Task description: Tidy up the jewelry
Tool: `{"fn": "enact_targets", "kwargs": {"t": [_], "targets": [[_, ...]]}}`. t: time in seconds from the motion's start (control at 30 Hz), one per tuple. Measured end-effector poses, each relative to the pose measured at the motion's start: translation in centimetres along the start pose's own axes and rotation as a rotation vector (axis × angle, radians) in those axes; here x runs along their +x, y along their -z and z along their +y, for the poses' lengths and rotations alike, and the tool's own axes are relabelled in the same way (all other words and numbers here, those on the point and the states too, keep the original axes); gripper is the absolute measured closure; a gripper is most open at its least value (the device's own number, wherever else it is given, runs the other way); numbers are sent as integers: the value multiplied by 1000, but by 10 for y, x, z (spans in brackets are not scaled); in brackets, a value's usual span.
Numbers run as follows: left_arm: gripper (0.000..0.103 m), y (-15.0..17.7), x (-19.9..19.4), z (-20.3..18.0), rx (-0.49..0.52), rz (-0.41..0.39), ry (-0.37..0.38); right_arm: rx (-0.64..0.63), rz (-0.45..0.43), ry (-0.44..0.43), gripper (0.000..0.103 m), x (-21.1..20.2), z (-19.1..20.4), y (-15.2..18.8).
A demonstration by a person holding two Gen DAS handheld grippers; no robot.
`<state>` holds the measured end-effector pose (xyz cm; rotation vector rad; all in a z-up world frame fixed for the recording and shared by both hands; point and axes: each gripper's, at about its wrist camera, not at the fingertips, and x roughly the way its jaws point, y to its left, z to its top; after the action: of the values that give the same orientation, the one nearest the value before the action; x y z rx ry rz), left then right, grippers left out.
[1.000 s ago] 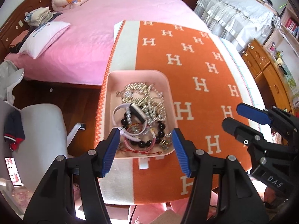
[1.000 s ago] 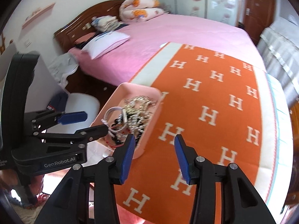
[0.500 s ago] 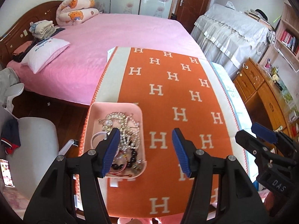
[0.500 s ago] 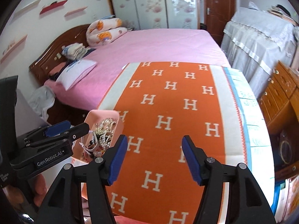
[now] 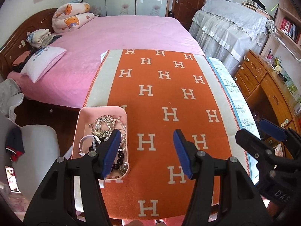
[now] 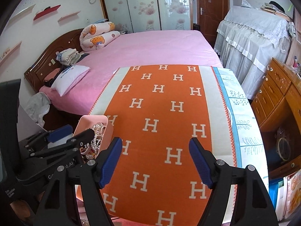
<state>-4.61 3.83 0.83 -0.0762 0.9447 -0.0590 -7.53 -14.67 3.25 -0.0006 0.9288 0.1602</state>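
Observation:
A pink tray point(image 5: 82, 116) point(image 6: 88, 120) sits at the near left corner of the orange H-patterned cloth point(image 5: 165, 98) point(image 6: 160, 109). In it lies a tangle of jewelry point(image 5: 105, 130) point(image 6: 97, 139): pearl strands, a gold chain piece, a white band, dark beads. My left gripper point(image 5: 146, 150) hovers open above the cloth just right of the tray, nothing between its blue pads. My right gripper point(image 6: 156, 160) hangs over the bare cloth further right, its jaws opening and empty. Each gripper shows at the edge of the other's view.
The cloth covers a table beside a pink bed point(image 5: 116, 30) with a white pillow point(image 5: 43, 62). A grey chair point(image 5: 35, 150) stands left of the table. A wooden dresser point(image 5: 263, 86) and a lace-covered cabinet point(image 5: 229, 22) are on the right.
Both grippers have pulled back and risen, so the tray looks smaller and further left. The left gripper moved off the tray to the cloth. The right gripper's jaws have widened.

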Motion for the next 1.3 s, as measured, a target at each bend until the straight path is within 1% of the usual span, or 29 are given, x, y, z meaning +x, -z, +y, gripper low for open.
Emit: {"fn": "enact_targets", "kwargs": {"t": [0.37, 1.3], "targets": [[48, -4, -2, -10, 10, -16, -27, -46, 1, -12, 28, 8, 4, -6], [48, -10, 2, -12, 31, -2, -28, -32, 3, -14, 28, 14, 2, -10]]}}
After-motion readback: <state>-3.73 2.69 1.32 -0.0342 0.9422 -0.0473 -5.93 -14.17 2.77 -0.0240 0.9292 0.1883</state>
